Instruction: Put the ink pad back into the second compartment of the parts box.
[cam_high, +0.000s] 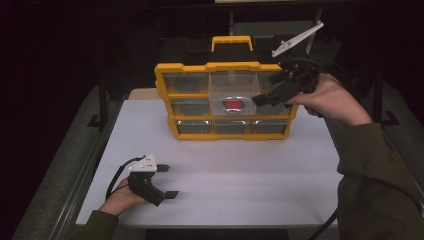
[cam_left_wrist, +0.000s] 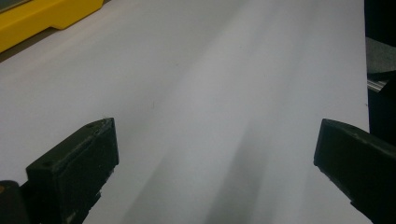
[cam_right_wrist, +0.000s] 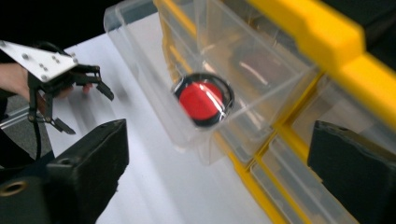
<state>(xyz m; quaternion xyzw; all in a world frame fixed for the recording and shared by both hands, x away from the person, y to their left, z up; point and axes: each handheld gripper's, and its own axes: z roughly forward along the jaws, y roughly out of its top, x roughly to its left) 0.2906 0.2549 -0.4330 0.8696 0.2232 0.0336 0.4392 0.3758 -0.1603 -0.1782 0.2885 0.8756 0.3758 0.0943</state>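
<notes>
A: Where is your right gripper (cam_high: 262, 99) now?

B: You hold it up at the front of the yellow drawer cabinet (cam_high: 225, 67), at its right side, beside the clear drawer (cam_high: 233, 92) that sticks out from the middle column. Its fingers (cam_right_wrist: 84, 163) are spread wide with nothing between them.

A: And the drawer itself?

B: It is pulled out toward you, well clear of the cabinet face. Inside it lies a round red disc with a dark rim (cam_high: 233, 105), flat on the drawer floor near the front wall. In the right gripper view the disc (cam_right_wrist: 202, 100) sits between your two fingers in the picture, but farther off; they do not touch it or the drawer (cam_right_wrist: 154, 79).

A: Your left gripper (cam_high: 166, 181)?

B: It rests low at the near left part of the white bench (cam_high: 250, 175), well apart from the cabinet. Its fingers (cam_left_wrist: 74, 163) are also spread wide, over bare bench (cam_left_wrist: 210, 93), pinching nothing. A corner of the yellow cabinet (cam_left_wrist: 42, 18) shows at the upper left of the left gripper view.

A: Are the other drawers shut?

B: As far as you can see from the high view, the rest sit flush in the frame.
</notes>
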